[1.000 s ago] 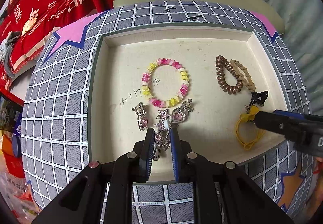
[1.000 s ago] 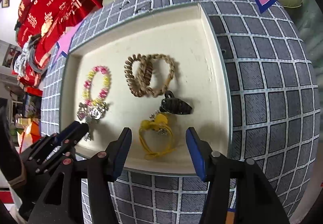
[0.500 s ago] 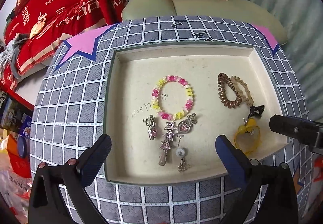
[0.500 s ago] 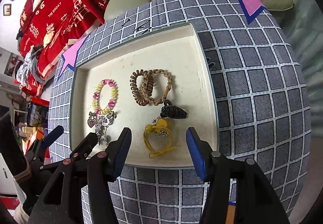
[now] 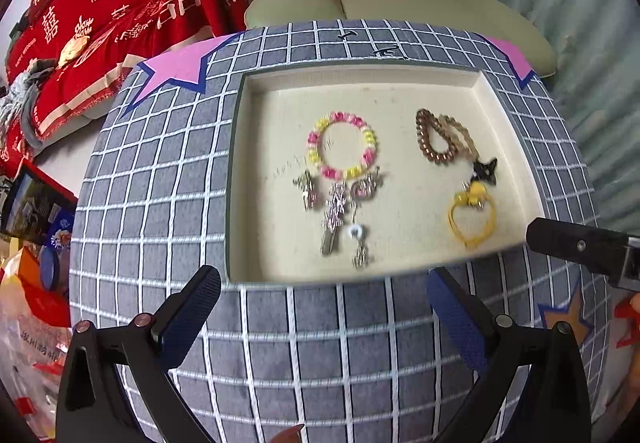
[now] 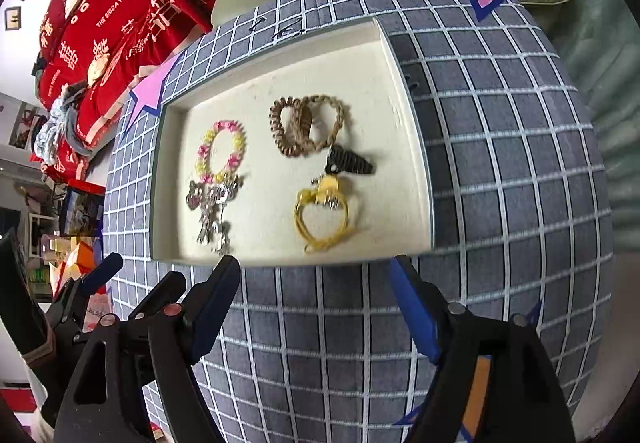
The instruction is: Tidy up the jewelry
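Note:
A cream tray [image 5: 400,83] [image 6: 412,147] on the grid-patterned cloth holds jewelry. A pink and yellow bead bracelet [image 5: 342,145] [image 6: 221,151] lies at its middle. Silver charm hair clips [image 5: 338,209] [image 6: 210,207] lie below it. Brown coil hair ties [image 5: 442,141] [image 6: 306,125], a black clip [image 5: 484,171] [image 6: 350,162] and a yellow hair tie [image 5: 472,217] [image 6: 322,213] lie to the right. My left gripper [image 5: 324,299] is open and empty, in front of the tray. My right gripper [image 6: 316,283] is open and empty at the tray's near edge.
The grey grid cloth [image 5: 160,183] has pink star patches [image 5: 176,69]. Red cushions and bedding [image 5: 120,3] lie at the back left, a pale green sofa [image 5: 400,3] behind. Boxes and bags [image 5: 32,223] sit at the left below the table edge.
My left gripper opened, let go of the silver star clip in the tray and drew back toward me. My right gripper also drew back, still open.

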A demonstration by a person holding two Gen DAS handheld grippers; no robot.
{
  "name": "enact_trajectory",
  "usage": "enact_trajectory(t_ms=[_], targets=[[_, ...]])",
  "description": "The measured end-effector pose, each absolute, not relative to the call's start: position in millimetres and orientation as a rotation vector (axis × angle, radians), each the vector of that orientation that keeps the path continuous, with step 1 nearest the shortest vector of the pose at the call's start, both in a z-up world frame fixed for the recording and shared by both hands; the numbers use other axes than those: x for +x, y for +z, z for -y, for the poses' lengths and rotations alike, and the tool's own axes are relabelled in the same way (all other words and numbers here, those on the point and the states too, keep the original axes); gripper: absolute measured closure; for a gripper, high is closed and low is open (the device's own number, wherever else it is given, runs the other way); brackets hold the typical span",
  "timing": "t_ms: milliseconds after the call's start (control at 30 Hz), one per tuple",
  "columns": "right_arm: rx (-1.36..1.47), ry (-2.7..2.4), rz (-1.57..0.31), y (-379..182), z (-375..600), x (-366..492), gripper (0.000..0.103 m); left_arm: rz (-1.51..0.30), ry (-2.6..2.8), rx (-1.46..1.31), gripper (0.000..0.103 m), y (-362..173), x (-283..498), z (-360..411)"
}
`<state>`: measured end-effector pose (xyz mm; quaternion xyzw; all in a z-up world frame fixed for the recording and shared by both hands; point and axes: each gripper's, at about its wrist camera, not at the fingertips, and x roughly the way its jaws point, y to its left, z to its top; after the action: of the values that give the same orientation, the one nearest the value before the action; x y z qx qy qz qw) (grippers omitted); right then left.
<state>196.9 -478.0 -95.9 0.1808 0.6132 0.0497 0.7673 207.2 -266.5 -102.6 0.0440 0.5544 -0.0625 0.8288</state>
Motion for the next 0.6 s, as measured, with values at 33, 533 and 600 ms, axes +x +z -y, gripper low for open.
enact_trajectory(t_ms=[33,533,600], targets=[[0.389,0.107,-1.335,-95,477,193,0.023,-1.175,-0.129,0.097,0.0,-101,202,265],[0.312,0.031,-1.34,-92,454,122,0.017,-1.218,-0.073,0.098,0.0,-97,129,227],[0.276,0.01,-1.313,-86,451,113,0.017,-1.215,-0.066,0.095,0.0,-94,119,220]])
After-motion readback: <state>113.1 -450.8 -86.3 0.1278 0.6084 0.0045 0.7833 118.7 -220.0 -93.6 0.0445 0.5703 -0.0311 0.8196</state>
